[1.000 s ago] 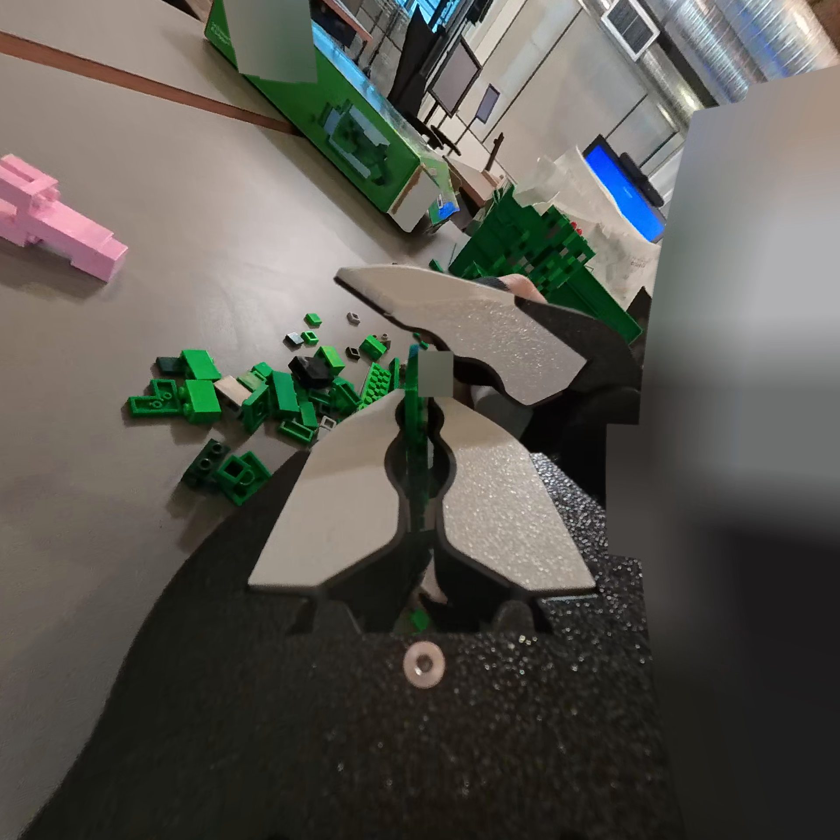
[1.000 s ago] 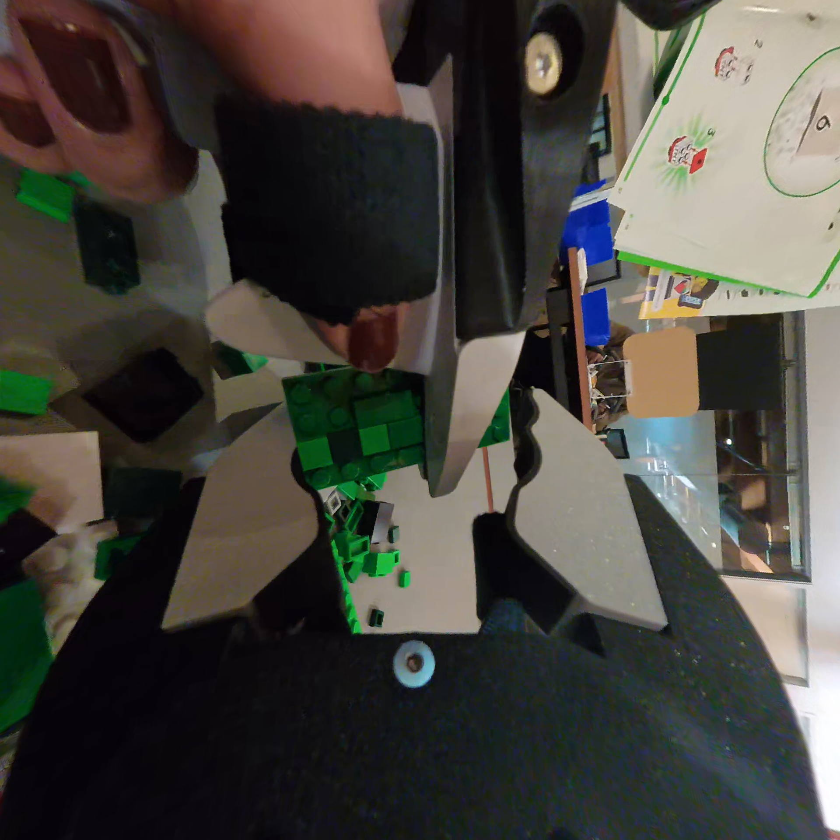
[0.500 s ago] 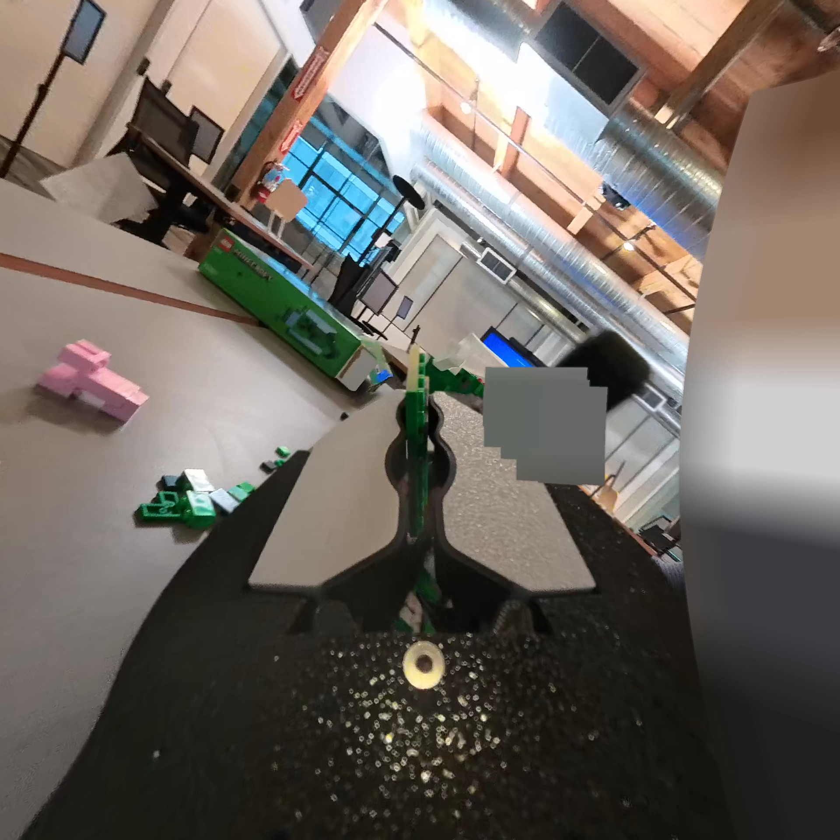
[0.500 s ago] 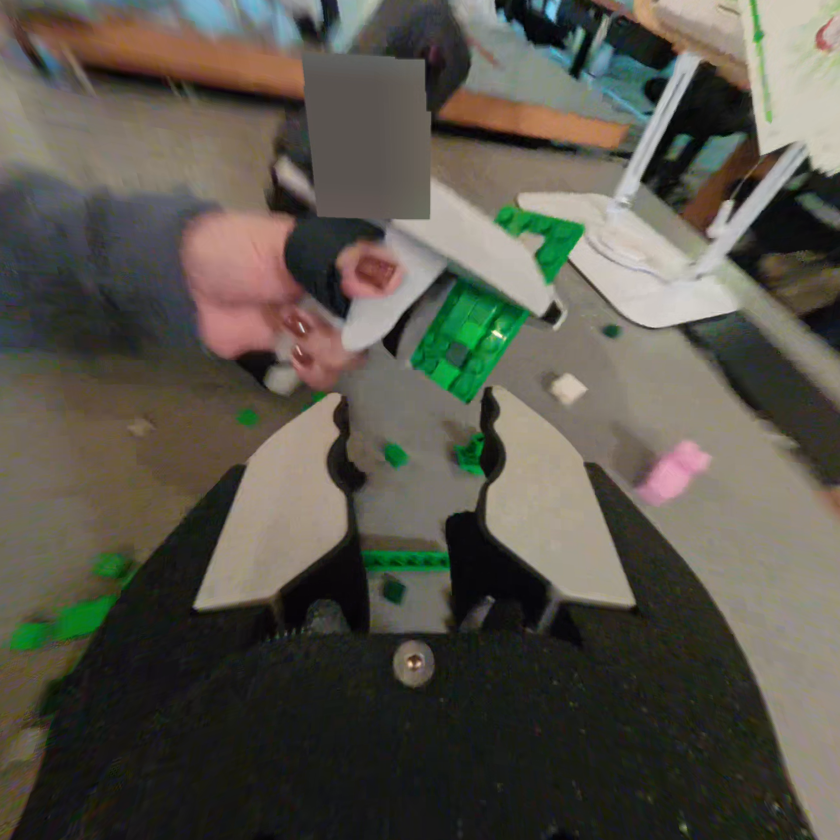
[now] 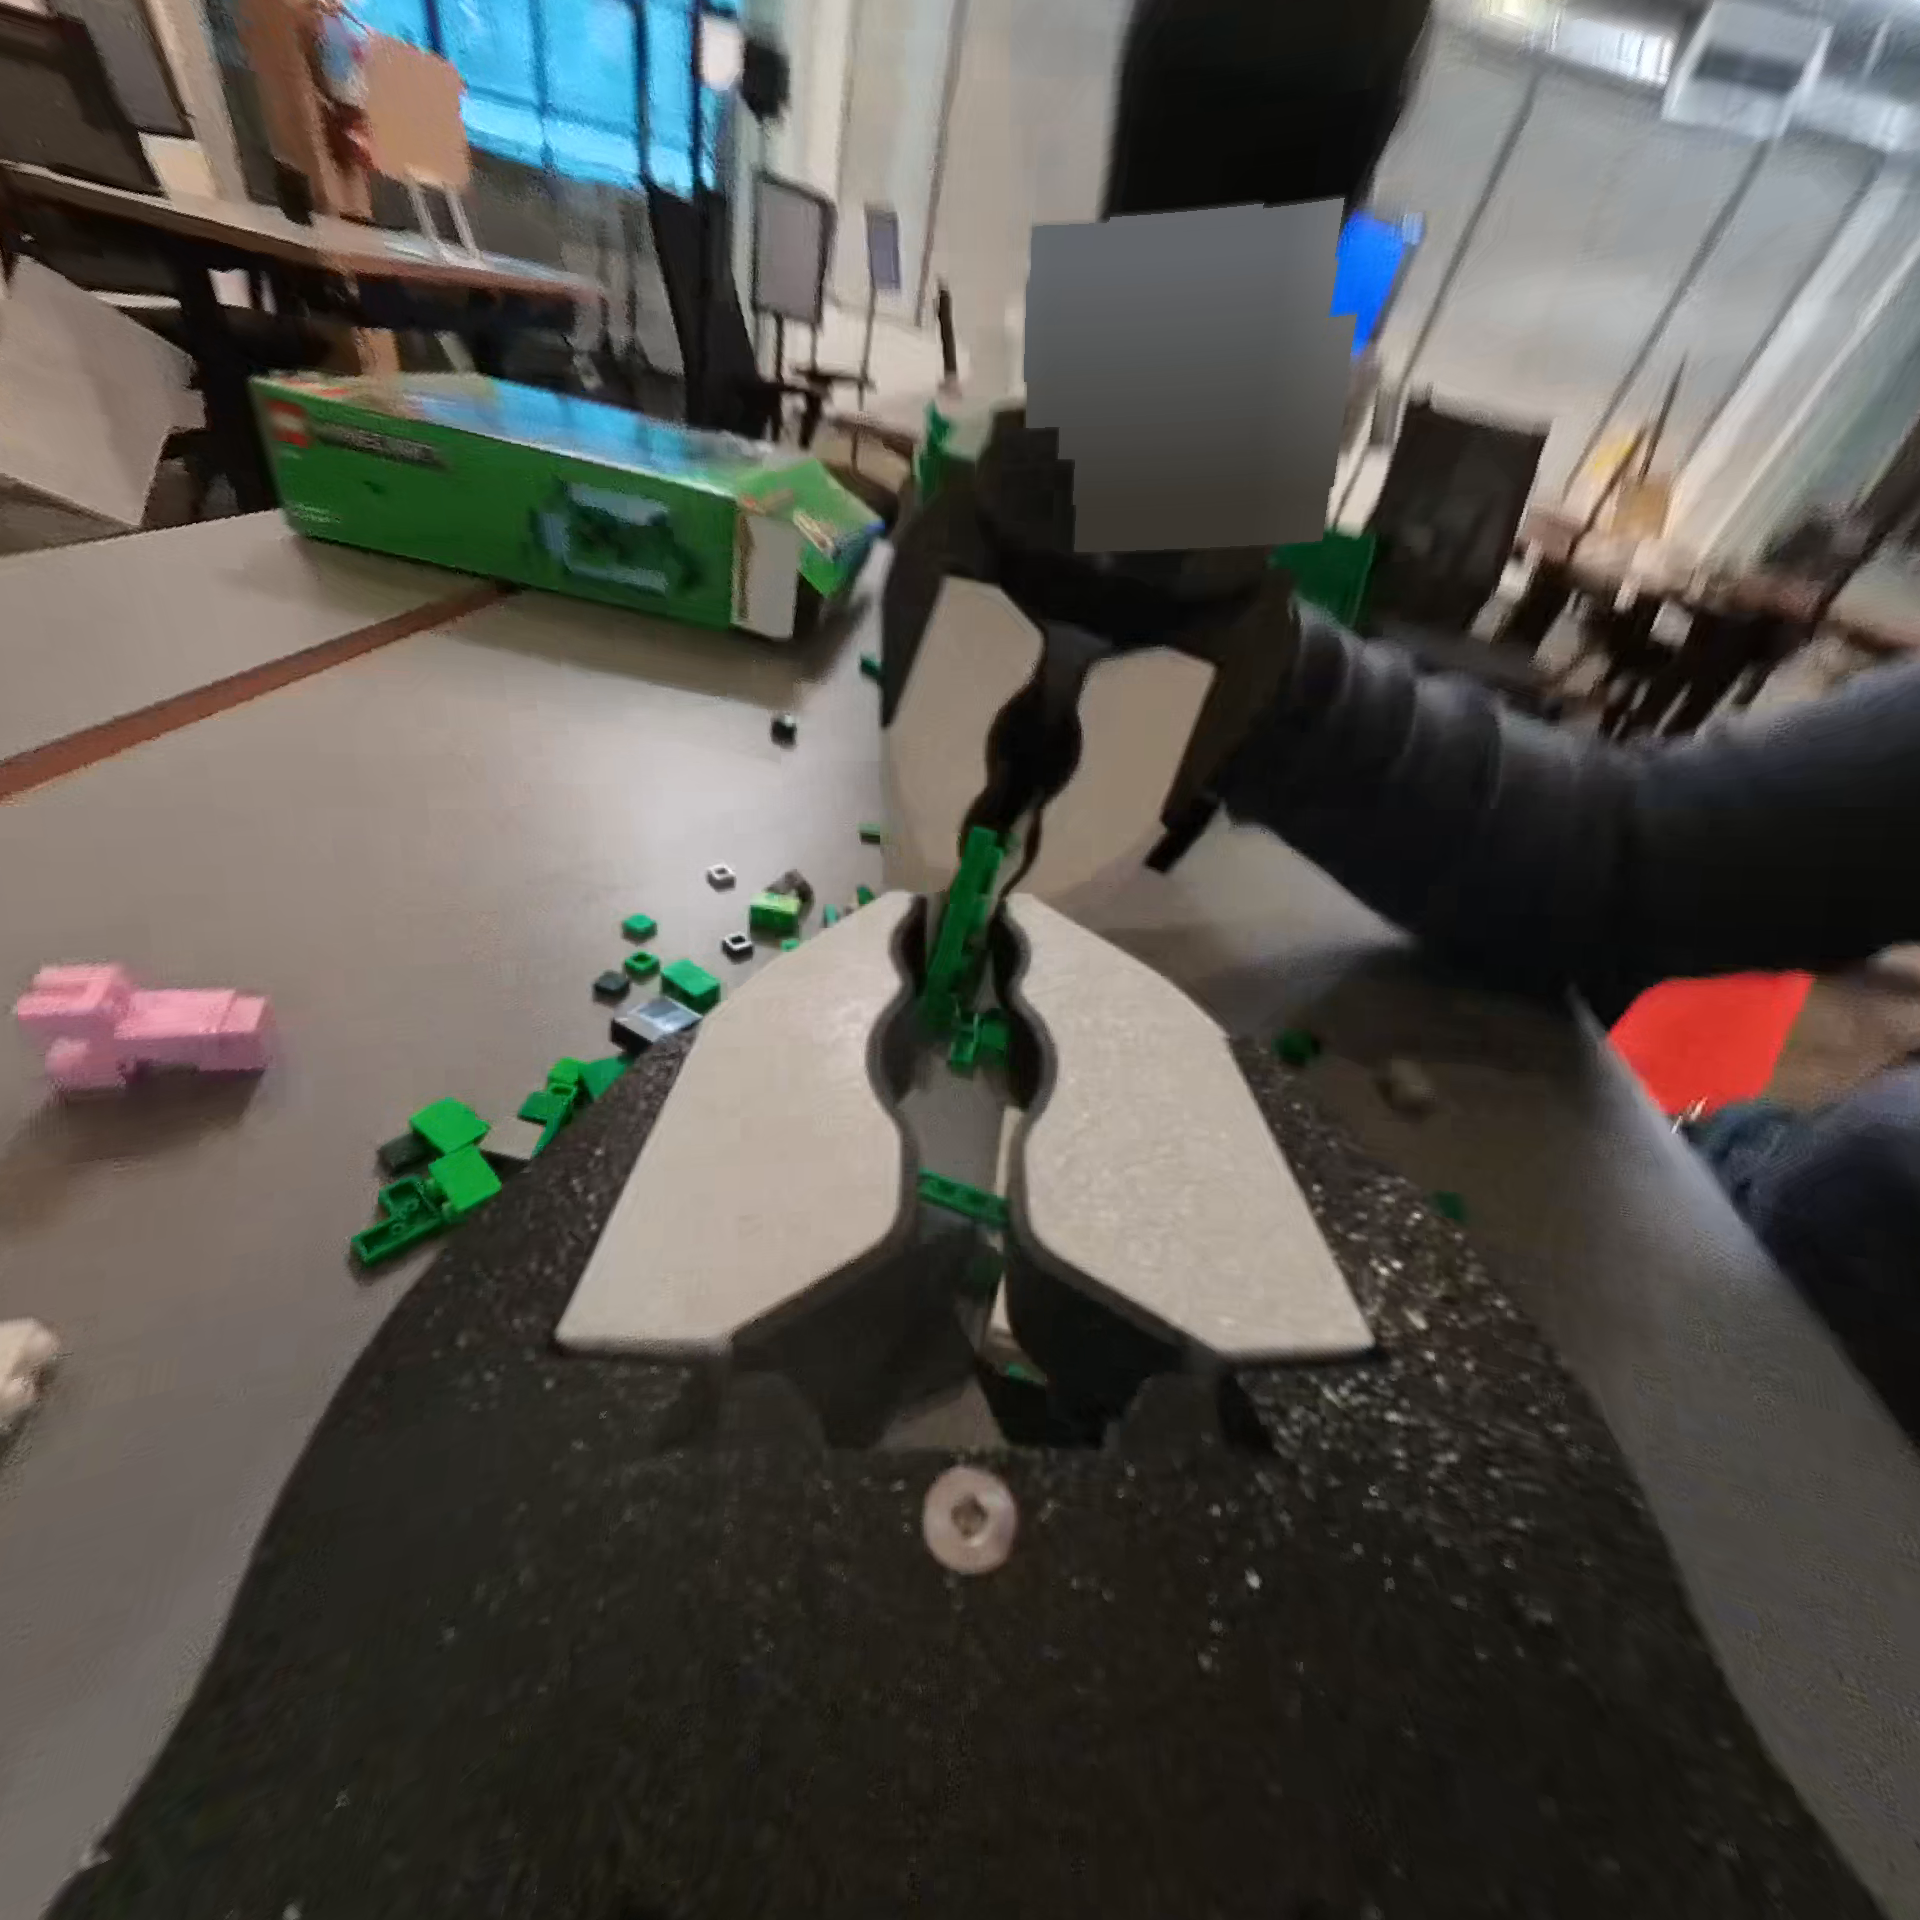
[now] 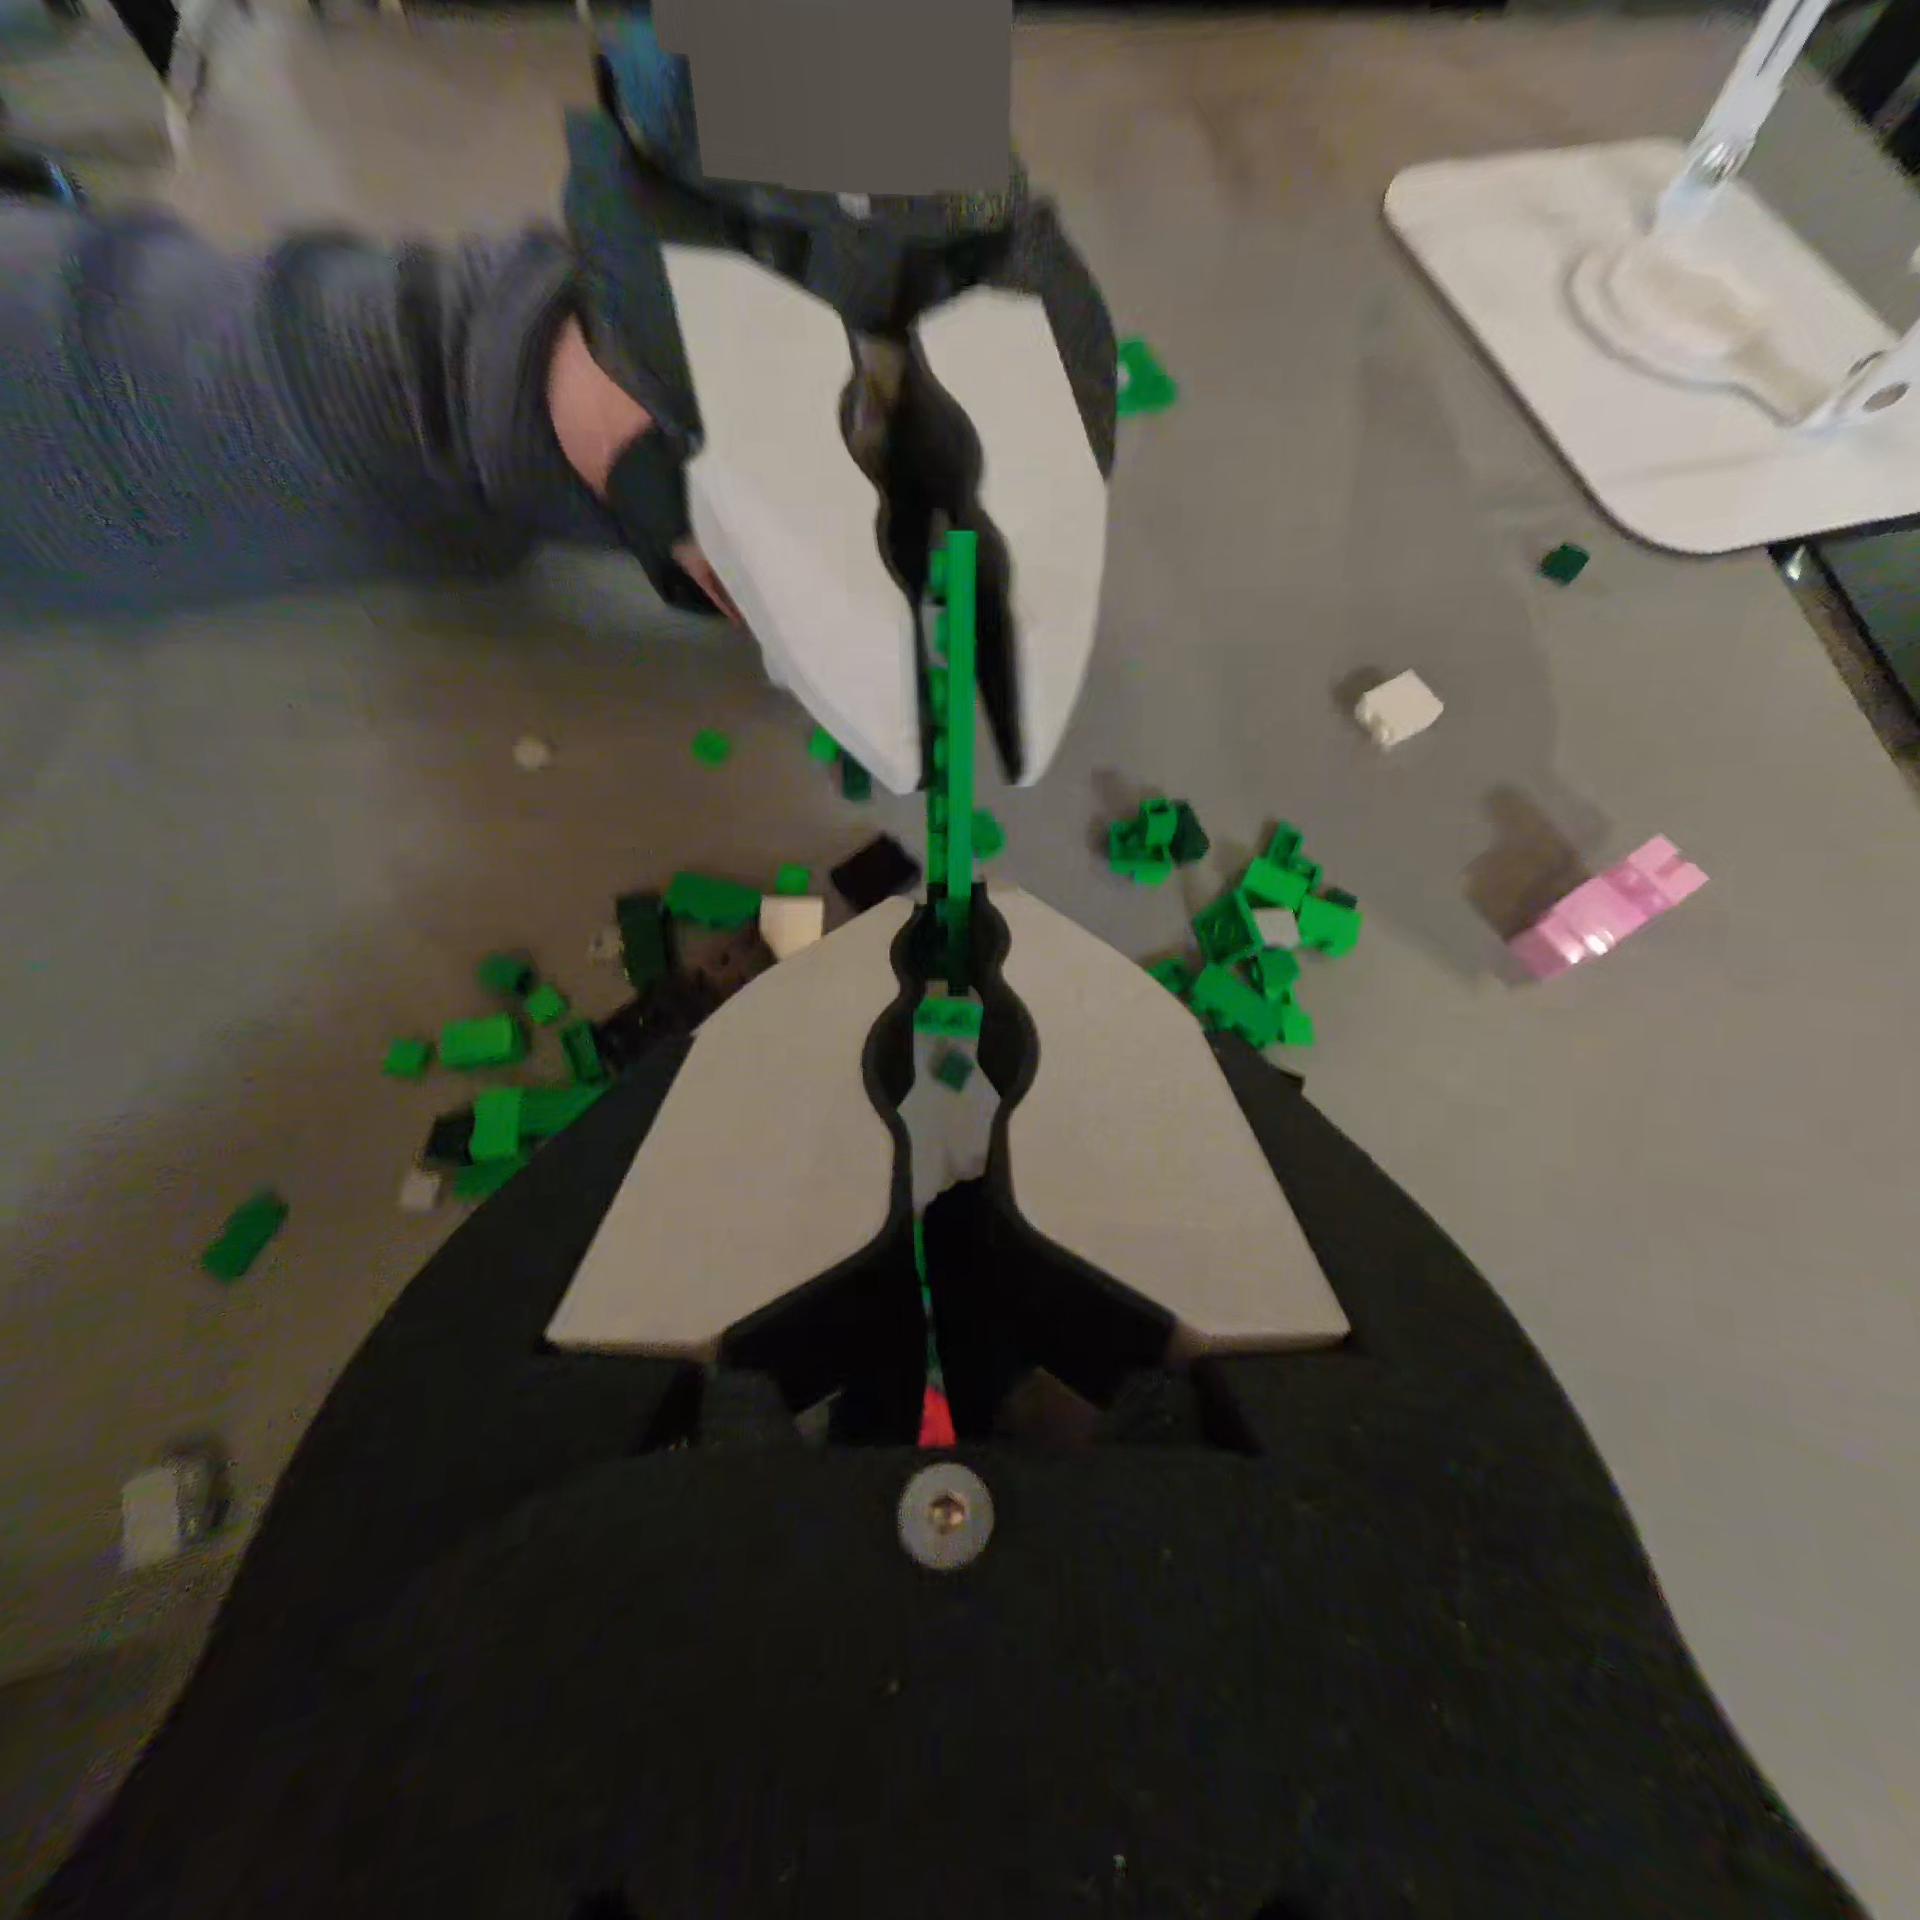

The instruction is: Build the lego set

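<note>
Both the left gripper (image 5: pixel 961 925) and right gripper (image 6: pixel 951 914) clamp the thin, stiff, light plate (image 6: pixel 956 727) edge-on at opposite ends.

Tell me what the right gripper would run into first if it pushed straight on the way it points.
Probably the left gripper, facing it tip to tip. The right gripper already pinches one end of the green lego plate spanning them; the left's fingers close around the other.
</note>
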